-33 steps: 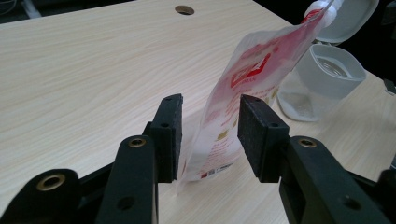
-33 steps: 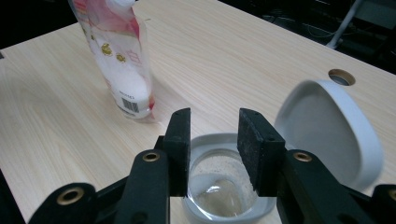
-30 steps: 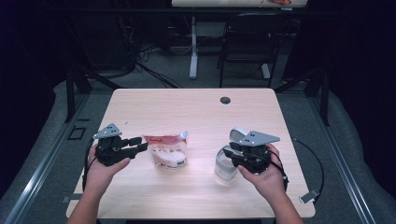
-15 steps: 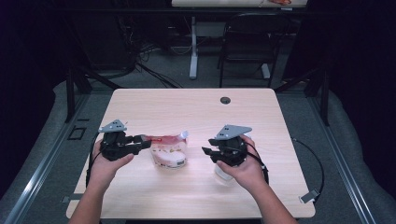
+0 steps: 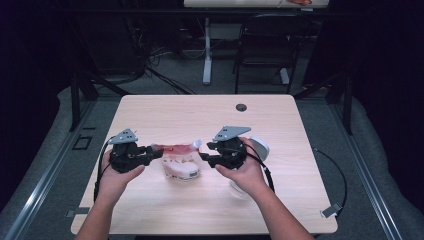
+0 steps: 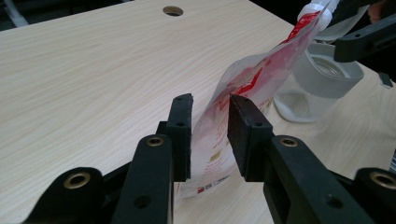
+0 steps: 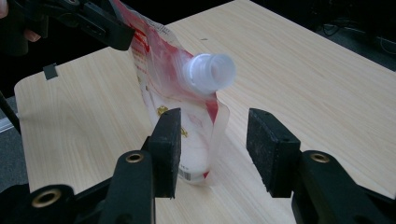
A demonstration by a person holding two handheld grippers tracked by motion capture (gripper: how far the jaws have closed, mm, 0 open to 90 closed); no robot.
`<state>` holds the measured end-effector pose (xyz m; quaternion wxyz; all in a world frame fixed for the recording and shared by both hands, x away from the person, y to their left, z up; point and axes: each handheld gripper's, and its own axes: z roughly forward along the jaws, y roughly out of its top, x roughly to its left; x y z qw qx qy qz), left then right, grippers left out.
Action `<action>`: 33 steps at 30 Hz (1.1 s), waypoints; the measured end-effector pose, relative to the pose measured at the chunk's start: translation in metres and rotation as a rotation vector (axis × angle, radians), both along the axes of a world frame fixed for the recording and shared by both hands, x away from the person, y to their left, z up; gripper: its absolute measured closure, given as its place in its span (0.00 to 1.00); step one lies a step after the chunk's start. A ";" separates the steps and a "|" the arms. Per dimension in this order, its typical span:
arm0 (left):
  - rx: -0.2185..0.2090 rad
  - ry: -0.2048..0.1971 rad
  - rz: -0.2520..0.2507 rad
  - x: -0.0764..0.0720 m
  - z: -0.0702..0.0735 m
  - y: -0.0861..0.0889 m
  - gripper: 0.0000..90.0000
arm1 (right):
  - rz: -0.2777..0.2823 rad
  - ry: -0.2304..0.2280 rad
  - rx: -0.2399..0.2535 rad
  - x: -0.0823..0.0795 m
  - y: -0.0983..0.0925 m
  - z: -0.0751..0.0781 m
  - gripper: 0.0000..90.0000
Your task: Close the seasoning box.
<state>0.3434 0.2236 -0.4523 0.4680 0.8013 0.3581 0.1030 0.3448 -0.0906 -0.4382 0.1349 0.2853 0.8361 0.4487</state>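
A soft clear pouch with red print and a white screw spout (image 5: pixel 179 159) stands on the pale wooden surface (image 5: pixel 280 120) between both tools. The left tongs (image 6: pixel 210 135) straddle the pouch's edge; their jaws have just been closing and sit narrow around the film, though whether the pads press it I cannot tell. The right tongs (image 7: pixel 212 149) have just been opening and stand wide, the pouch's spout (image 7: pixel 208 72) ahead between them, untouched. A clear plastic jar (image 6: pixel 317 79) stands just beside the pouch.

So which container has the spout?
The red-and-white pouch, white spout on top; the other is a clear jar with a wide pale rim.
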 end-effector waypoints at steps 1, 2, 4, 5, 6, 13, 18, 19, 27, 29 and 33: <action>-0.004 0.001 0.000 0.000 0.000 0.001 0.79 | 0.000 0.000 0.000 0.000 0.000 0.000 0.62; -0.009 -0.001 0.001 0.001 -0.001 0.001 0.80 | 0.005 0.001 0.002 0.001 0.002 0.000 0.61; -0.009 -0.002 0.001 0.001 0.000 0.001 0.81 | 0.011 0.004 0.008 0.004 0.006 -0.001 0.61; -0.009 -0.002 -0.001 0.001 0.000 0.001 0.82 | 0.013 0.006 0.012 0.005 0.008 -0.002 0.61; -0.008 -0.003 -0.002 0.001 0.000 0.001 0.82 | 0.014 0.007 0.015 0.006 0.010 -0.002 0.61; 0.007 -0.013 0.000 0.000 0.000 0.001 0.87 | 0.020 -0.008 -0.001 0.006 0.021 0.002 0.65; 0.016 -0.019 -0.004 0.000 0.001 -0.001 0.89 | 0.005 0.001 0.002 0.005 0.019 0.002 0.69; 0.015 -0.018 -0.005 0.000 0.001 -0.001 0.89 | 0.005 0.001 0.002 0.005 0.019 0.002 0.69; 0.019 -0.014 -0.031 -0.003 0.002 -0.010 0.89 | -0.006 -0.009 -0.007 -0.002 0.011 0.004 0.69; 0.025 -0.016 -0.041 -0.004 0.003 -0.014 0.89 | -0.012 -0.010 -0.006 -0.006 0.006 0.004 0.69; 0.026 -0.029 -0.068 -0.009 0.004 -0.025 0.89 | -0.013 -0.017 -0.016 -0.014 -0.004 0.004 0.69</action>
